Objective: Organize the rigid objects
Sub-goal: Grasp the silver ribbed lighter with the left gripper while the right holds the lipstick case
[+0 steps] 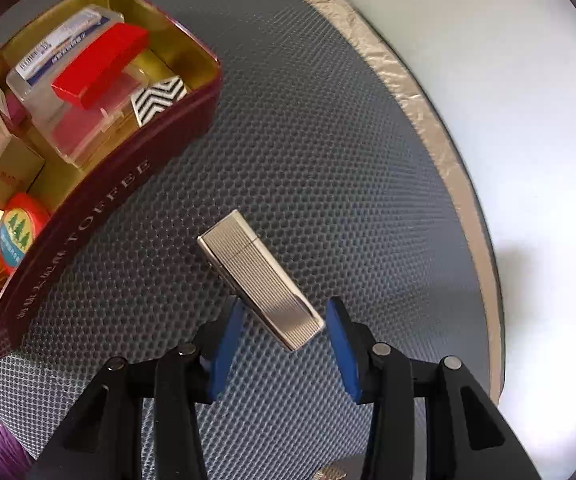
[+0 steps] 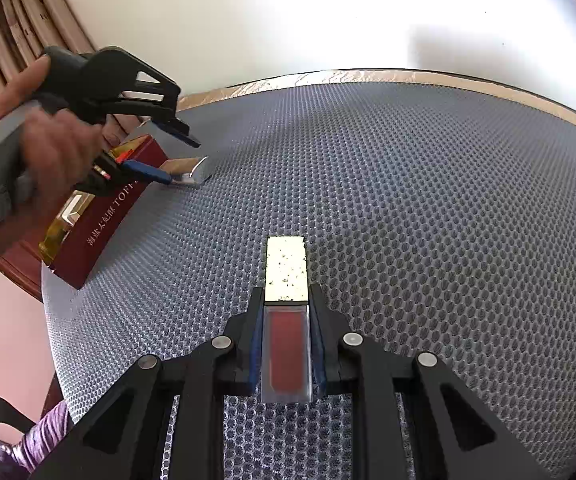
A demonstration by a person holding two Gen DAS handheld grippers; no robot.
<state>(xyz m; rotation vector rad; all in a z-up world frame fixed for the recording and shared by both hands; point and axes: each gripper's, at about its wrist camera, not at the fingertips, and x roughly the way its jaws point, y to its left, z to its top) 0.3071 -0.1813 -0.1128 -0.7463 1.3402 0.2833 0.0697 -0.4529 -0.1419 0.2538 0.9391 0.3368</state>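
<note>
On the grey honeycomb mat (image 1: pixel 328 160) that covers the round table, we hold two grippers over scattered small things. Our left gripper (image 1: pixel 283 344) points steeply down at a ribbed silver lighter (image 1: pixel 259 280), which lies flat on the mat at a slant; its near end sits between the blue pads (image 1: pixel 227 344), but the jaws stand part open with a gap on each side, so nothing is gripped. From the right wrist view, the same gripper (image 2: pixel 179 156) is seen in a hand (image 2: pixel 47 152), its fingers on either side of the lighter (image 2: pixel 191 172). Just to the left of the lighter stands an open maroon toffee tin (image 1: pixel 99 216) with a gold inside, already packed with small boxes, a clear case with a red lid (image 1: pixel 99 64) and a round red-rimmed thing (image 1: pixel 19 232). Our right gripper (image 2: pixel 285 344) is closed tight on a lip gloss tube (image 2: pixel 286 352), clear-walled with red inside; its gold-flecked cap (image 2: pixel 286 268) juts out past the fingertips, above the mat and well apart from the tin (image 2: pixel 103 224).
</note>
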